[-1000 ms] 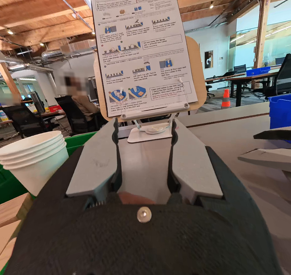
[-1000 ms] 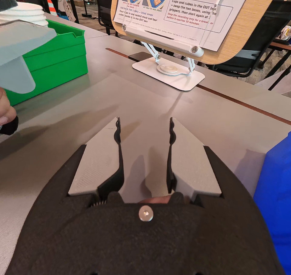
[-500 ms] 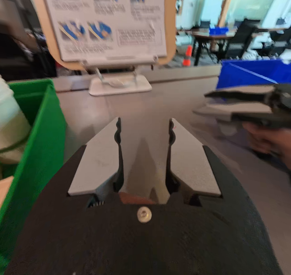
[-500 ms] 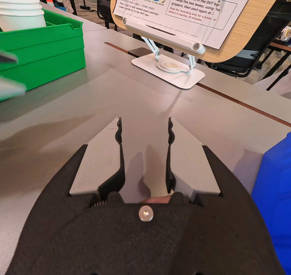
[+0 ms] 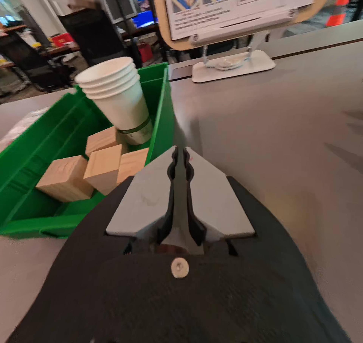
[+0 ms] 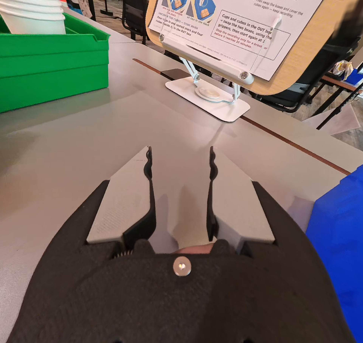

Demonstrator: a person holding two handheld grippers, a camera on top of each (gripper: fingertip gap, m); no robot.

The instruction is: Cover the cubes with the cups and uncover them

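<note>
The left gripper (image 5: 180, 150) has narrowed to a slit, seemingly empty, beside the green box (image 5: 161, 106) of cups (image 5: 115, 96); the right gripper (image 6: 180, 150) stays wide, holding nothing

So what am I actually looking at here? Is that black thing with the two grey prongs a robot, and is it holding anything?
No robot: a person holds a two-fingered gripper in each hand, and each picture comes from a camera on one gripper, looking forward along its fingers. In the left view, the left gripper has its grey fingers nearly together with nothing between them. In the right view, the right gripper stands open and empty over the grey table. Left of the grippers sits a green bin holding a stack of white paper cups and several wooden cubes. Behind stands an instruction sheet on a stand, and a blue bin sits at the right.
</note>
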